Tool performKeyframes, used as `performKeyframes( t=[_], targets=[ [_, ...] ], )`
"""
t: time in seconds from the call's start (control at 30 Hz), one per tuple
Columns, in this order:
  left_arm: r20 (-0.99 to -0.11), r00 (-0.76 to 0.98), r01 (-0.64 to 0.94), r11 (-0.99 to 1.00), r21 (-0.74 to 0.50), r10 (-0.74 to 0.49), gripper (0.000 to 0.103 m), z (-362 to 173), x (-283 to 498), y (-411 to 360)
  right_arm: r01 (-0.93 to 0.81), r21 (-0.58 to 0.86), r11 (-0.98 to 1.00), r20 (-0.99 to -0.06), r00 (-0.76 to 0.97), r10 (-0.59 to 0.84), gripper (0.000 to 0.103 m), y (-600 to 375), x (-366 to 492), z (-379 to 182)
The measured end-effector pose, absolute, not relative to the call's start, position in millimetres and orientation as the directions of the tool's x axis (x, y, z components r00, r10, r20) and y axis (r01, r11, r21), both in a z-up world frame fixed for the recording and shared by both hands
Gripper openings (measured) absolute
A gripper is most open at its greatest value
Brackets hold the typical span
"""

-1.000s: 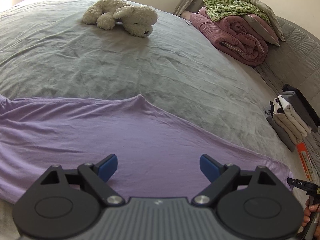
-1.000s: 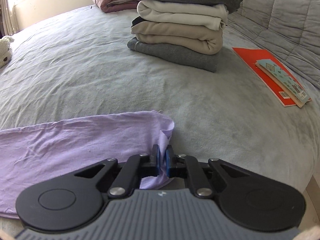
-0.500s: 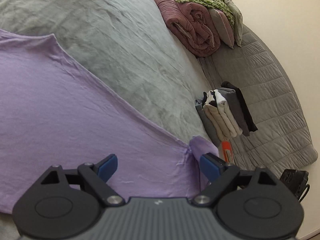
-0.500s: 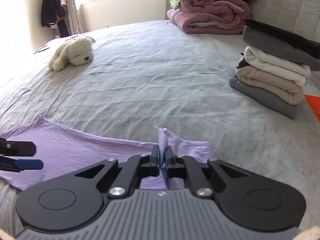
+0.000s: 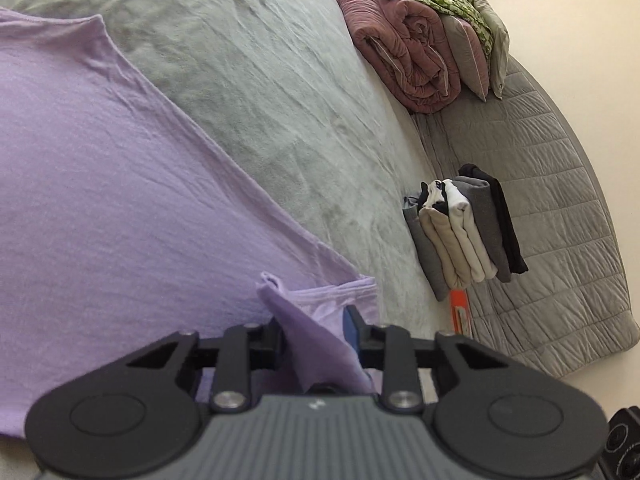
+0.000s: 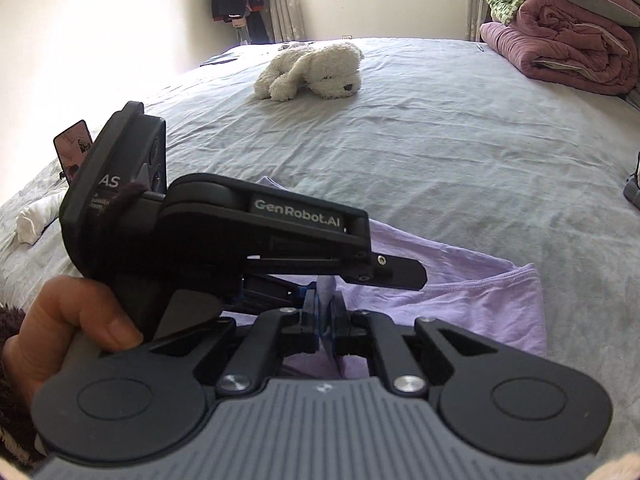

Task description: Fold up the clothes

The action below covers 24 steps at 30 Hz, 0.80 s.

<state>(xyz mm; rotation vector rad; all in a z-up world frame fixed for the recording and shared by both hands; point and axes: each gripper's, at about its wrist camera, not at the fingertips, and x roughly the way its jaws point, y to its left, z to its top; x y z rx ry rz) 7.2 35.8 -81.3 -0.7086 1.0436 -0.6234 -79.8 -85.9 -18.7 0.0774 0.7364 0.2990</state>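
A pale purple shirt (image 5: 120, 200) lies spread on the grey bed sheet (image 5: 260, 80). My left gripper (image 5: 316, 332) sits at the shirt's near right corner. Its jaws are closing on a raised fold of the purple cloth, which fills the gap between them. My right gripper (image 6: 324, 312) is shut on a thin upright fold of the same shirt (image 6: 480, 292). It is just behind and beside the left gripper (image 6: 396, 274), which crosses the right wrist view side on, held by a hand (image 6: 64, 328).
A stack of folded clothes (image 5: 460, 232) stands to the right, with an orange book (image 5: 460, 312) at its foot on a quilted grey mat (image 5: 560, 200). A maroon quilt (image 6: 560, 52) and a white toy dog (image 6: 316, 70) lie farther back. A phone (image 6: 72, 148) and white cloth (image 6: 32, 220) are at left.
My left jaws went from wide open to closing on the shirt's corner fold. My right gripper swung left with its fold, from beside the clothes stack to right beside the left gripper.
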Motion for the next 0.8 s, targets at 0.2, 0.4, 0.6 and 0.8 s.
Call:
performKeyframes(
  t=[0.2,0.4,0.6,0.8],
  targets=[
    [-0.597,0.479,0.2,0.742,-0.64,-0.643,0.002,-60,6,59,-0.247,0.258,0.934,-0.604,0.713,0.355,0.008,-69,-73,-20],
    [-0.63,0.564,0.204,0.829,-0.521,-0.534,0.002,-45,14,103,-0.263,0.368,0.892,-0.527,0.731,0.433,0.008,-34,-59,-22],
    [-0.636,0.624,0.158,0.87,-0.467,-0.455,0.002,-40,22,158,-0.321,0.411,0.853,-0.487,0.714,0.503,0.008,14,-41,-23],
    [-0.649,0.676,0.118,0.921,-0.372,-0.349,0.002,-38,22,218,-0.38,0.475,0.794,-0.448,0.672,0.59,0.008,67,-23,-30]
  ],
)
